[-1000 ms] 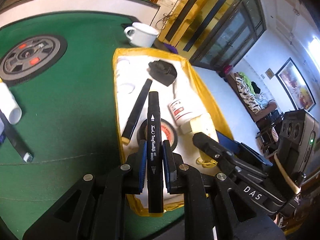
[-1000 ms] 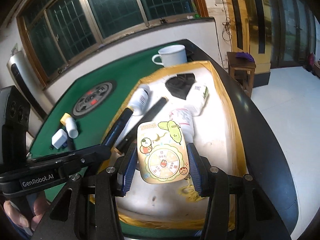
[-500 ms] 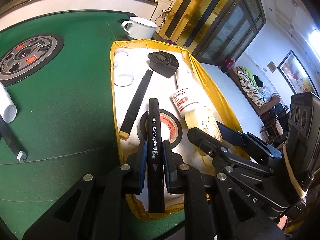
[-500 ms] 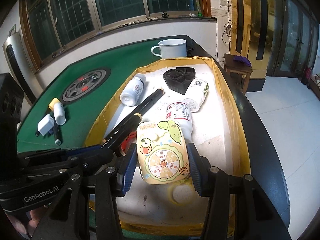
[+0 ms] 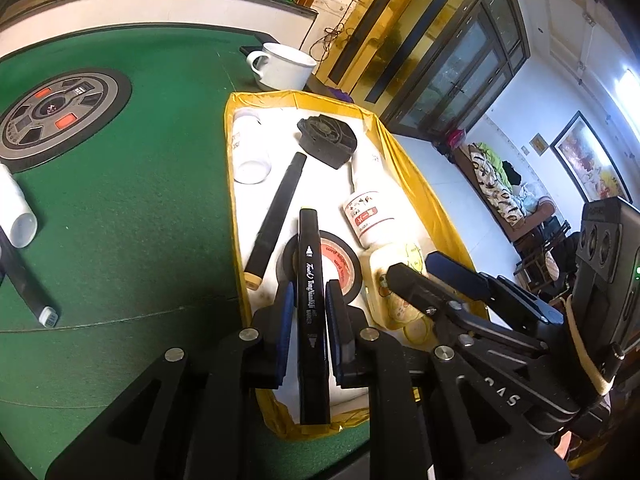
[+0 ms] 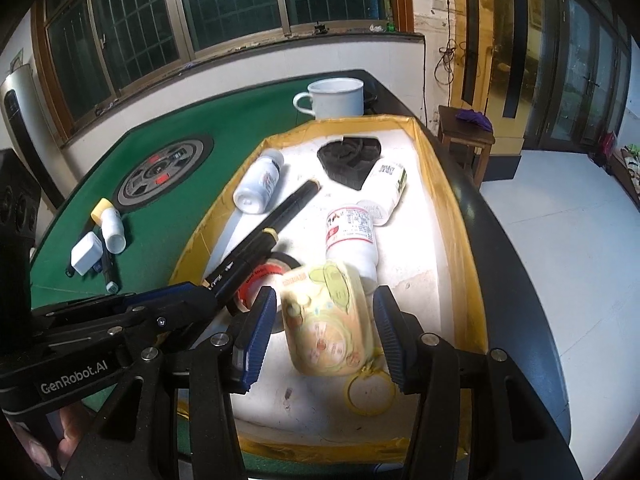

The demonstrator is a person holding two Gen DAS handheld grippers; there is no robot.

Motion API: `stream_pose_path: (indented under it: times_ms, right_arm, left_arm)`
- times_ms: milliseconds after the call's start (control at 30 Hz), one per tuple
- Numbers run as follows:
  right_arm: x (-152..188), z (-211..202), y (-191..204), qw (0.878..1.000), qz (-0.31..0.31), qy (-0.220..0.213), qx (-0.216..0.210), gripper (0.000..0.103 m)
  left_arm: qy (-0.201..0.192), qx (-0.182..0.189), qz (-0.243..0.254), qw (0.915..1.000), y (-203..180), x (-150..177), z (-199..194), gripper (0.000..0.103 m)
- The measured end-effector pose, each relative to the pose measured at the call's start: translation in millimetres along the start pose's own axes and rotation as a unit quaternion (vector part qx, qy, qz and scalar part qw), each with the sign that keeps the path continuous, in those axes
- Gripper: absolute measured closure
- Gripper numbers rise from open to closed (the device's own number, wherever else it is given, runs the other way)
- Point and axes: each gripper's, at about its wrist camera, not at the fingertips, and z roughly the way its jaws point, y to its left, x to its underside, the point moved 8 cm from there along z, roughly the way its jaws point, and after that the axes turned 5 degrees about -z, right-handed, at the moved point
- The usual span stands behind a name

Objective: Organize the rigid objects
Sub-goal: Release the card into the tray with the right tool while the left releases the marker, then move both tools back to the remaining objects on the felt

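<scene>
L gripper [image 5: 307,312] was clamped on a black marker [image 5: 311,304], blue pads [image 5: 285,320] tight against its barrel; marker stuck out fwd over the near end of the yellow-rimmed tray [image 5: 416,184], its tip above the tape roll [image 5: 340,258]. In the right wrist view the same marker [image 6: 244,260] angled in from the tray's left side, held by the L gripper [image 6: 200,300].

R gripper [image 6: 324,330] had its jaws apart, w/ gaps on both sides of the yellow cartoon-print case [image 6: 330,320]. Case looked blurred, tilted, between the pads [image 6: 260,332]; couldn't tell if it rested on the tray floor or was mid-air. It sat at the tray's near end, a yellow ring [image 6: 368,394] at its lower edge.

Inside the tray [image 6: 460,240], going from near end to far end: tape roll [image 6: 264,276] just left of the case, red-label white bottle [image 6: 352,236] touching the case's far edge, a 2nd black marker [image 6: 292,208] lying diagonally, white pill bottle [image 6: 260,184] near the left wall, green-label bottle [image 6: 386,190] toward the right wall, black fan-like part [image 6: 350,158] at the far end.

Outside the tray: white mug [image 6: 336,98] just past its far wall; left of the tray on the green felt, a round control panel [image 6: 164,170], a small white bottle w/ yellow cap [image 6: 110,226], a white charger block [image 6: 86,254] and pens [image 6: 108,276] near each other.
</scene>
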Motion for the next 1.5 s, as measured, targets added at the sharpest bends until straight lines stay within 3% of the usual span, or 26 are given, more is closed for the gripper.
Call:
stream_pose_path:
  times_ms: [400, 700, 867, 933, 1033, 1100, 1367, 1400, 1433, 1500]
  right_arm:
    - [-16, -23, 24, 0.999, -0.014, -0.036, -0.02, 0.054]
    - [-18, -20, 58, 0.998, -0.034, -0.031, -0.045, 0.054]
    - [-17, -16, 77, 0.997, -0.048, -0.028, -0.058, 0.054]
    - [-16, -13, 84, 0.996, -0.053, -0.026, -0.062, 0.054]
    - [-14, -10, 94, 0.995, -0.061, -0.022, -0.07, 0.054]
    - [-12, -8, 99, 0.995, -0.066, -0.02, -0.073, 0.054]
    - [-7, -4, 110, 0.994, -0.074, -0.012, -0.081, 0.054]
    - [-7, -4, 112, 0.994, -0.076, -0.011, -0.081, 0.054]
    - [-7, -4, 113, 0.994, -0.076, -0.011, -0.082, 0.054]
    - [-7, -4, 117, 0.993, -0.076, -0.011, -0.087, 0.054]
  left_arm:
    - [-0.032, 0.016, -0.026, 0.999, 19, -13, -42, 0.089]
    - [-0.069, -0.009, -0.082, 0.9942, 87, -26, -89, 0.089]
    - [-0.104, -0.044, -0.14, 0.9837, 151, -36, -122, 0.087]
    - [-0.118, -0.068, -0.165, 0.9769, 180, -41, -132, 0.072]
    - [-0.126, -0.102, -0.194, 0.9676, 213, -46, -136, 0.07]
    - [-0.118, -0.124, -0.204, 0.9639, 231, -50, -129, 0.07]
    - [-0.062, -0.171, -0.202, 0.9622, 258, -64, -80, 0.07]
    - [-0.058, -0.177, -0.199, 0.9621, 258, -65, -77, 0.074]
    - [-0.061, -0.188, -0.194, 0.9609, 260, -65, -77, 0.087]
    - [-0.061, -0.197, -0.193, 0.9591, 265, -62, -79, 0.091]
